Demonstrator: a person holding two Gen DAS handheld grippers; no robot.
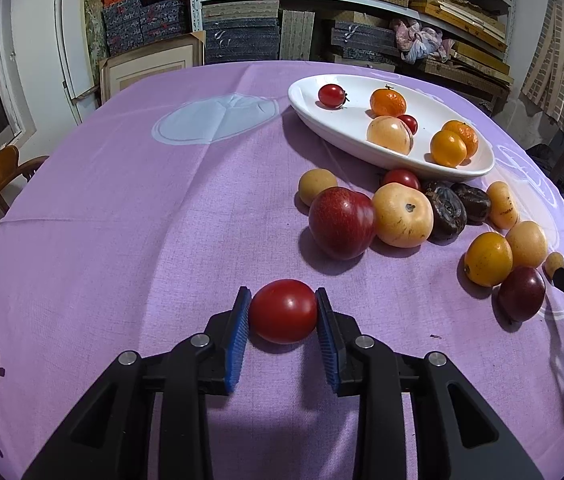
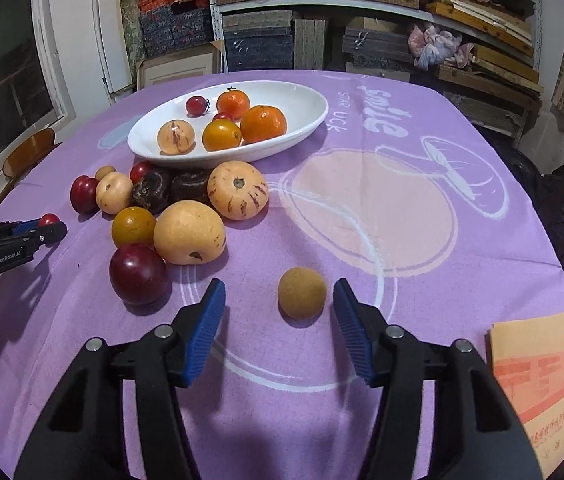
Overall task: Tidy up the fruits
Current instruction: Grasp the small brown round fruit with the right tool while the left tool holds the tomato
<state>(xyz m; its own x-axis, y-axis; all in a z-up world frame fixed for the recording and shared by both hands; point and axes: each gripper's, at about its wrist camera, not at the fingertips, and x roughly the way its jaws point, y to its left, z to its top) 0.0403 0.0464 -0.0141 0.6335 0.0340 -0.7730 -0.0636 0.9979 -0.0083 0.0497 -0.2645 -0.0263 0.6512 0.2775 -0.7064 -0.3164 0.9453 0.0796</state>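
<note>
On the purple-clothed surface [image 1: 122, 220], left gripper [image 1: 283, 312] is clamped on a red tomato [image 1: 283, 311], near the loose fruit pile [image 1: 402, 212]. Right gripper [image 2: 280, 300] jaws stand apart around a small tan fruit [image 2: 302, 293], not touching. White dish [image 2: 302, 98] lies beyond.

"GenRobot.AI" on side of left hand-held gripper [image 2: 48, 227]. Upside-down "STAR UCK" and "Smile" on purple tablecloth [image 2: 362, 208], far right.
</note>
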